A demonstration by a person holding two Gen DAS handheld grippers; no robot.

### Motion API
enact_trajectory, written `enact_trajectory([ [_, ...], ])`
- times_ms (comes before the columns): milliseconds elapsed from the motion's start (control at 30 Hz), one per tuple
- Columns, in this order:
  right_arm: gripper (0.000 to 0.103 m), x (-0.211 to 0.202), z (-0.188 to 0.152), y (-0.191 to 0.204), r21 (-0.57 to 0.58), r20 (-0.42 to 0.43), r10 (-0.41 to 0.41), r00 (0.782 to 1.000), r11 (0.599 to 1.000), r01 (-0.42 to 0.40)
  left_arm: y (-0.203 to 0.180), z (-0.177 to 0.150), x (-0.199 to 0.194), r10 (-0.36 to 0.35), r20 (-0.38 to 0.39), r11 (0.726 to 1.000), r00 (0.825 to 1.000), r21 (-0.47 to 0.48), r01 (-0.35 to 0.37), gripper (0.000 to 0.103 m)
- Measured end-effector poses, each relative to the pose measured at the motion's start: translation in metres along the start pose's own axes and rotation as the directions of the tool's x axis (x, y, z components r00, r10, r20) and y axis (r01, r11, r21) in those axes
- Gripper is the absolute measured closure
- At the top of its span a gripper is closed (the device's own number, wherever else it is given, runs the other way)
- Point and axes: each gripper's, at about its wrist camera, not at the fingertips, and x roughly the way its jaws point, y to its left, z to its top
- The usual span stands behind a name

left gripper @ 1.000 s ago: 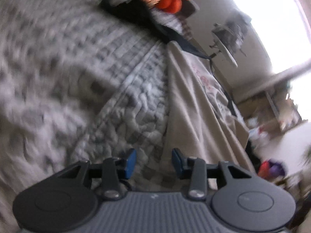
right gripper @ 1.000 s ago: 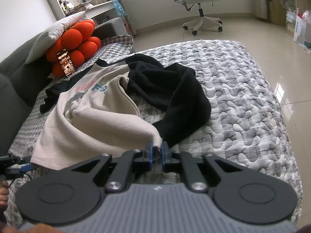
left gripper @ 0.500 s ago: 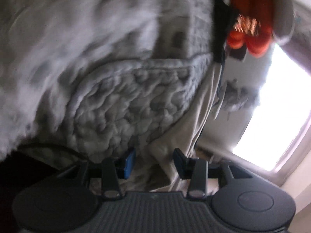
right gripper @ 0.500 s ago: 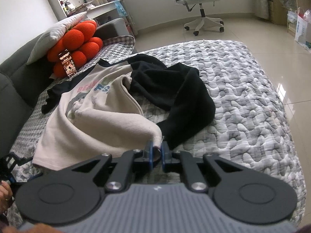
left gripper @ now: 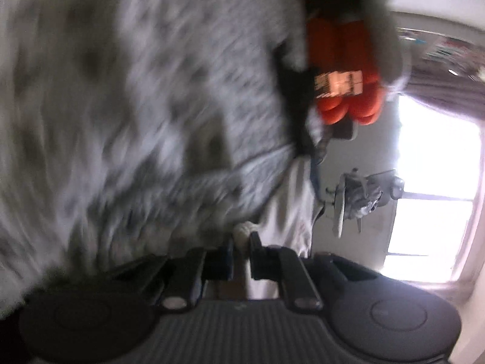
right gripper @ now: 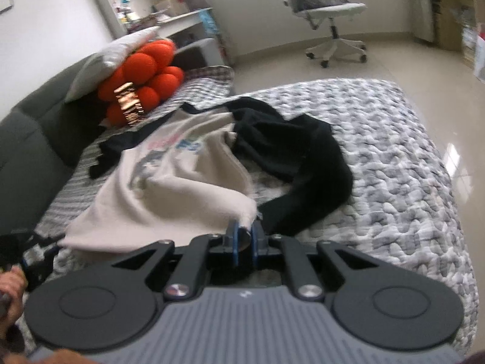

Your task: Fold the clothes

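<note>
- Here, a cream sweatshirt (right gripper: pixel 182 182) with a blurred printed front lies spread on a bed covered by a grey-and-white quilt (right gripper: pixel 394 157), on the quilt's left half as the right wrist view shows it.
- The right tongs (right gripper: pixel 245 236) sit at the sweatshirt's near right corner, closed tight on a bunched point of the cream fabric, which stands up between the blue pads.
- The left tongs (left gripper: pixel 241 247) are closing; a small knot of cream cloth (left gripper: pixel 242 232) sits between the tips, and the pads appear to press on it, though that view is heavily blurred.
- In the right wrist view the left tongs (right gripper: pixel 39 261) show dark at the far left edge, at the sweatshirt's near left corner, with a person's hand (right gripper: pixel 10 297) just below them.
- A black garment (right gripper: pixel 291 163) lies crumpled just right of the sweatshirt, touching and partly overlapping its far edge, one long part trailing toward the near side.
- Farther left, an orange cushion made of balls (right gripper: pixel 145 75) leans against a dark grey sofa back (right gripper: pixel 33 139), with a pale pillow (right gripper: pixel 112 57) on top of it.
- Beyond the bed, a white office chair (right gripper: pixel 330 21) stands on the glossy tiled floor (right gripper: pixel 424 66), and shelves (right gripper: pixel 145 15) line the far wall.
</note>
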Motion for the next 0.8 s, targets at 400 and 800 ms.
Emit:
enact_trajectory([
  [400, 0.096, -0.026, -0.017, 0.041, -0.163, -0.033, 0.042, 0.999, 0.985, -0.047, -0.009, -0.001, -0.056, 0.063, 0.034, 0.977, 0.997, 0.203, -0.069, 0.095],
  [800, 0.086, -0.029, -0.015, 0.021, -0.118, -0.022, -0.003, 1.000, 0.993, 0.000, 0.003, -0.018, -0.024, 0.334, 0.009, 0.847, 0.942, 0.437, -0.304, 0.086],
])
